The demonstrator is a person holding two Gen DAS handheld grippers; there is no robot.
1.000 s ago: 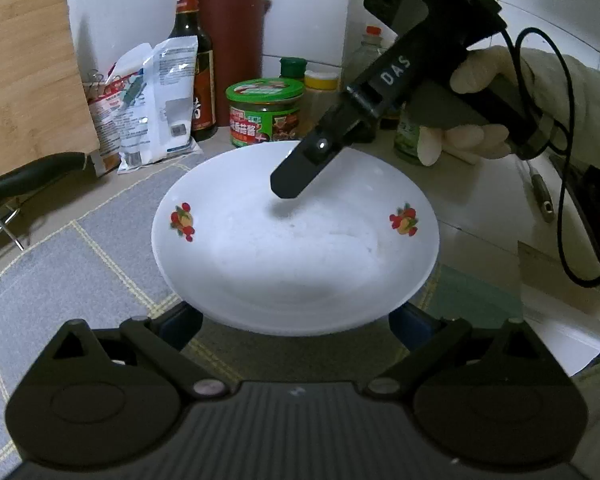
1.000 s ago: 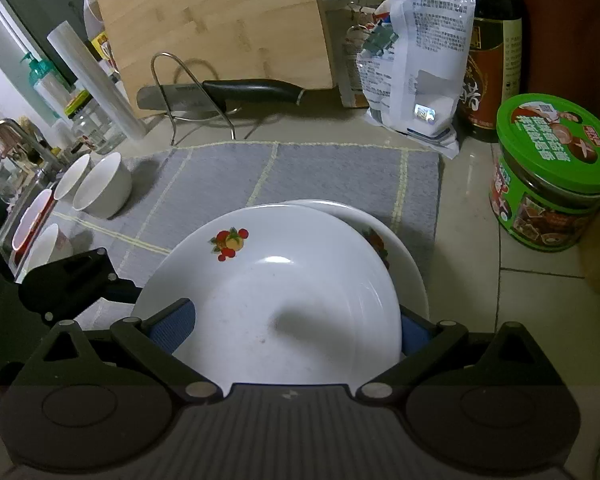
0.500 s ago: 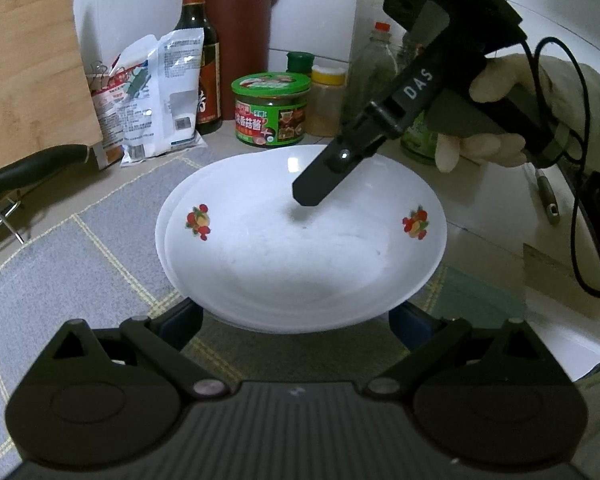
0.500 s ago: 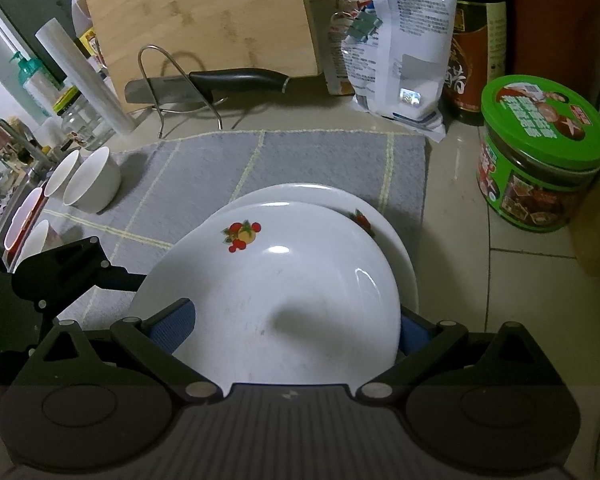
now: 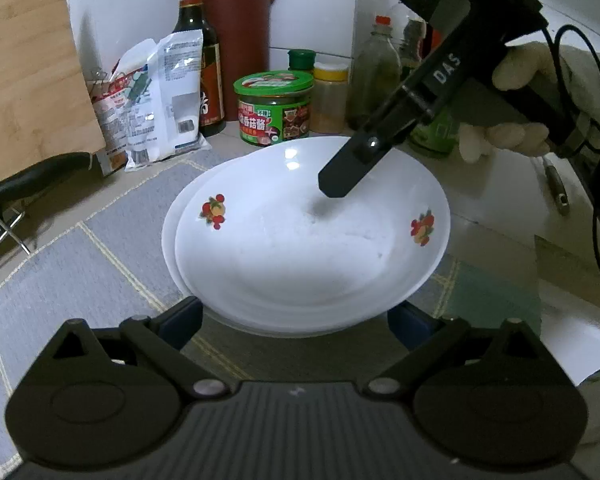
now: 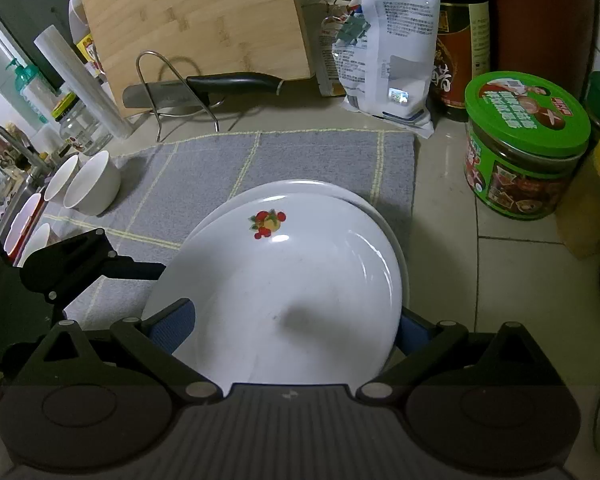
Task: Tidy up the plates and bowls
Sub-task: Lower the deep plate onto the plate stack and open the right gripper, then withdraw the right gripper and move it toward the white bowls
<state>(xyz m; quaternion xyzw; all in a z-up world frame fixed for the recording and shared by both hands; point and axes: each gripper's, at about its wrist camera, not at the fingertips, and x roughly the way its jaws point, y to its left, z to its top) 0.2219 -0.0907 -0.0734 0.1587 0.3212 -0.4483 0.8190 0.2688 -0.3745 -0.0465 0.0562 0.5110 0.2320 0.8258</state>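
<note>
A white deep plate with fruit decals (image 5: 300, 256) (image 6: 292, 280) lies off-centre over a second white plate (image 5: 169, 240) (image 6: 300, 188) on the grey mat (image 6: 300, 152). My left gripper (image 5: 292, 320) has its jaws wide and closing. The upper plate's near rim lies over its blue pads, and one of its fingers (image 6: 140, 268) reaches that plate's edge. My right gripper (image 6: 292, 328) straddles the far rim with wide jaws. One of its fingers (image 5: 352, 168) hovers inside the plate while the other is hidden outside the rim. No pad visibly presses.
Two white bowls (image 6: 92, 188) lie on their sides at the mat's left edge. Behind the mat are a knife on a wire rack (image 6: 236, 80), a bamboo board (image 6: 196, 20), a bag (image 6: 392, 48), a sauce bottle (image 6: 460, 40) and a green-lidded jar (image 6: 524, 144).
The upper plate has slid a little to the right in the left wrist view, baring the lower plate's left rim. More of the lower plate's far rim shows in the right wrist view.
</note>
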